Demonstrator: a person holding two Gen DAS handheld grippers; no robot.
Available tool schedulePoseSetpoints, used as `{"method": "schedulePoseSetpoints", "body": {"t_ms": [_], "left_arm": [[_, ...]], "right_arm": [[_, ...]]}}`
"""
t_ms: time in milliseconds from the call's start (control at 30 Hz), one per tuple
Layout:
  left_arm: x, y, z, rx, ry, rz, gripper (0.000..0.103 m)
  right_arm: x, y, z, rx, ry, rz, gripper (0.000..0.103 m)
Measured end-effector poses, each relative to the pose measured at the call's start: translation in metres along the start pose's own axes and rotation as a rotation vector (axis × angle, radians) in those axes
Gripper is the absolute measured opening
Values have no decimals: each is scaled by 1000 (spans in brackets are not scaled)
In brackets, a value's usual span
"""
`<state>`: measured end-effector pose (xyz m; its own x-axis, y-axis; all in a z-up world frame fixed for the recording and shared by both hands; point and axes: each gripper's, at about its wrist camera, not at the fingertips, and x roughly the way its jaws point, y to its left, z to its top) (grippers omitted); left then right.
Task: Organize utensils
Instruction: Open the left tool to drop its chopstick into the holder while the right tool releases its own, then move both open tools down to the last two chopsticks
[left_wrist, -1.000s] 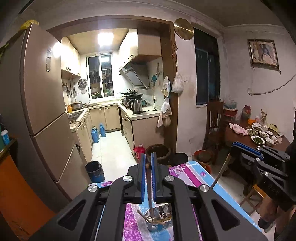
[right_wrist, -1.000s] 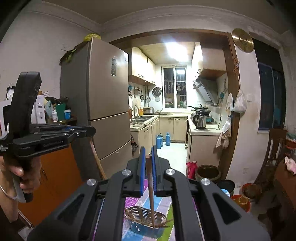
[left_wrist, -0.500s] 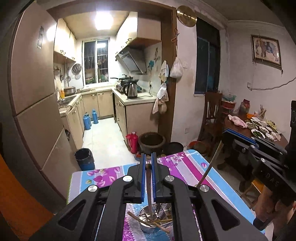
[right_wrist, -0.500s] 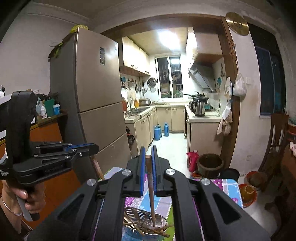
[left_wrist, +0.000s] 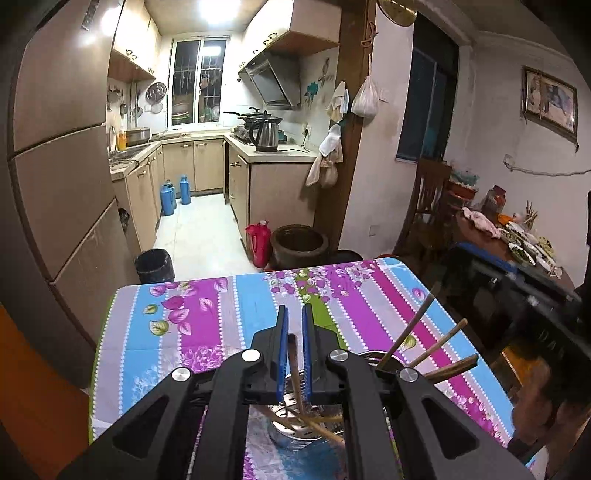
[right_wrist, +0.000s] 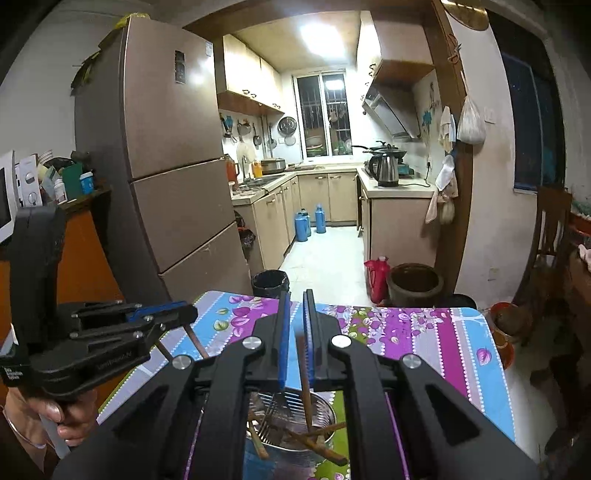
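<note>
A round metal basket (right_wrist: 295, 424) sits on the near part of the table (left_wrist: 207, 325), which wears a striped, flowered cloth. In the basket lie several wooden chopsticks (right_wrist: 321, 448), crossed and tangled — some flat across the bottom, some leaning over the rim. From the left wrist view three of them (left_wrist: 439, 347) stick up and out past the basket's right side.

The left gripper (left_wrist: 293, 354) is right above the basket, its blue pads (left_wrist: 282, 350) pressed nearly together on a single chopstick (left_wrist: 295, 369) whose lower end reaches down into the basket. The right gripper (right_wrist: 295, 339) is also over the basket, pinching its own chopstick (right_wrist: 306, 384), which hangs nearly upright with its tip down among the others.

Both grippers tilt downward toward the basket. Seen from the right wrist, the left gripper (right_wrist: 162, 321) comes in from the left of the basket, held by a hand (right_wrist: 55, 417) wrapped round its black handle, and the chopstick (right_wrist: 195, 343) in its grip slants down toward the basket.

Beyond the basket, past the table's far edge, stand a black bin (left_wrist: 154, 266), a red flask (left_wrist: 258, 240) and a brown crock (left_wrist: 299, 245) — behind them the kitchen opens up, with a fridge (right_wrist: 166, 166) to the left.
</note>
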<state>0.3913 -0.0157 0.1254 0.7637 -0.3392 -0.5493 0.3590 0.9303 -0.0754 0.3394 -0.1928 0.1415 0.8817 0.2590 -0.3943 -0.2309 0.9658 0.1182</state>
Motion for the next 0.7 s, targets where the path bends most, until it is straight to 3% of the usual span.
{"method": "schedulePoseSetpoints", "body": {"t_ms": [167, 300, 367, 433, 567, 633, 700], "left_arm": [[-43, 7, 20, -22, -96, -9, 7], [-115, 9, 22, -29, -213, 6, 7], [-151, 5, 5, 16, -256, 75, 19], [-187, -5, -31, 103, -281, 183, 38], [-220, -28, -135, 279, -212, 335, 39], [-221, -40, -197, 312, -125, 335, 39], [-217, -51, -251, 288, -38, 269, 38]], "right_arm": [[-35, -8, 18, 11, -75, -3, 6], [-96, -18, 18, -41, -132, -29, 6], [-134, -24, -1, -109, -133, -59, 6], [-172, -33, -36, -164, -110, -97, 6], [-231, -51, -132, -227, -8, -202, 6], [-251, -60, -189, -225, 60, -273, 6], [-262, -65, -234, -190, 116, -318, 6]]}}
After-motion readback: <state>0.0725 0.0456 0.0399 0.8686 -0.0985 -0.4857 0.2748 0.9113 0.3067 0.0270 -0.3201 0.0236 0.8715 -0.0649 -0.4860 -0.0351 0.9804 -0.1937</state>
